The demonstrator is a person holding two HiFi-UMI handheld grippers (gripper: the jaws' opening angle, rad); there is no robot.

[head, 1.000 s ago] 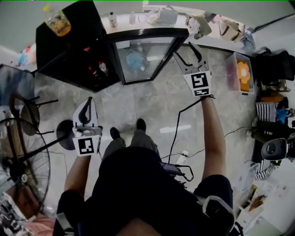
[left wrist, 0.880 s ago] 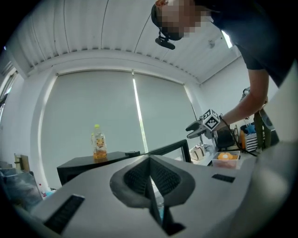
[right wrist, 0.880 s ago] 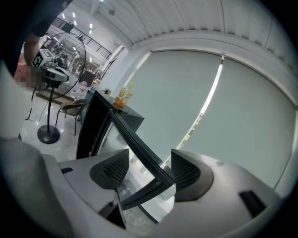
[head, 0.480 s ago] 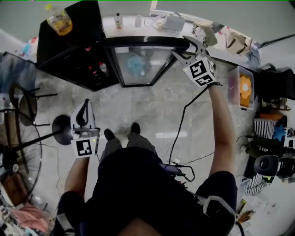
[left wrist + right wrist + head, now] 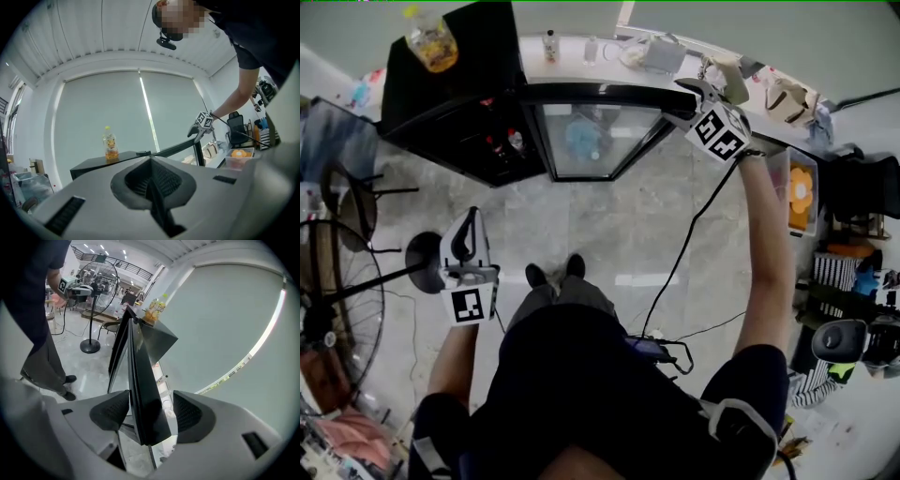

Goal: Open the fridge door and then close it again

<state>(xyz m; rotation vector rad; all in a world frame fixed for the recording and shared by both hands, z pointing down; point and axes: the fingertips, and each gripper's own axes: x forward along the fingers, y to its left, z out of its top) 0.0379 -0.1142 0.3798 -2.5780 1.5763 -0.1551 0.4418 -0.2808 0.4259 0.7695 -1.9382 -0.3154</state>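
Note:
The black fridge (image 5: 450, 103) stands with its glass door (image 5: 595, 136) swung open toward me. My right gripper (image 5: 680, 103) is at the door's free top corner. In the right gripper view its jaws (image 5: 150, 411) stand open astride the door's dark edge (image 5: 140, 376), the left pad close to it and a gap at the right pad. A yellow juice bottle (image 5: 431, 42) stands on top of the fridge. My left gripper (image 5: 470, 220) hangs at my left side, well short of the fridge, shut and empty (image 5: 151, 183).
A standing fan (image 5: 337, 309) with its round base (image 5: 427, 258) is at my left. A cable (image 5: 675, 281) runs across the floor on my right. A clear storage box (image 5: 797, 187) and clutter line the right; bottles and bags sit on the sill (image 5: 656, 52).
My right gripper has moved up and over from just right of the door onto its free top corner, rolling as it went. The left gripper has hardly moved.

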